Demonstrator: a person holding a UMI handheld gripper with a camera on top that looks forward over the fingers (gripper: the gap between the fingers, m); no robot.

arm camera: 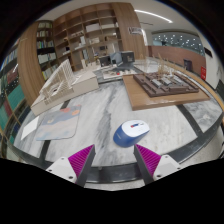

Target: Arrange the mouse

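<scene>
In the gripper view, the gripper [114,160] is being held above a white marble-patterned table top [95,105], with its two fingers spread wide apart and nothing being pinched between them. The magenta pads [78,158] on the inner faces of the fingers are being shown at either side of the gap.

A small white and blue computer mouse [131,132] is lying on the table just ahead of the fingers, slightly toward the right finger and not being touched by either one. A grey rectangular mouse mat [57,122] is lying flat on the table ahead of the left finger, apart from the mouse. Beyond the right finger, a brown wooden tray-like board [163,90] is resting on the table. Well beyond the fingers, light wooden shelving units [88,32] are standing along the far side of the room.
</scene>
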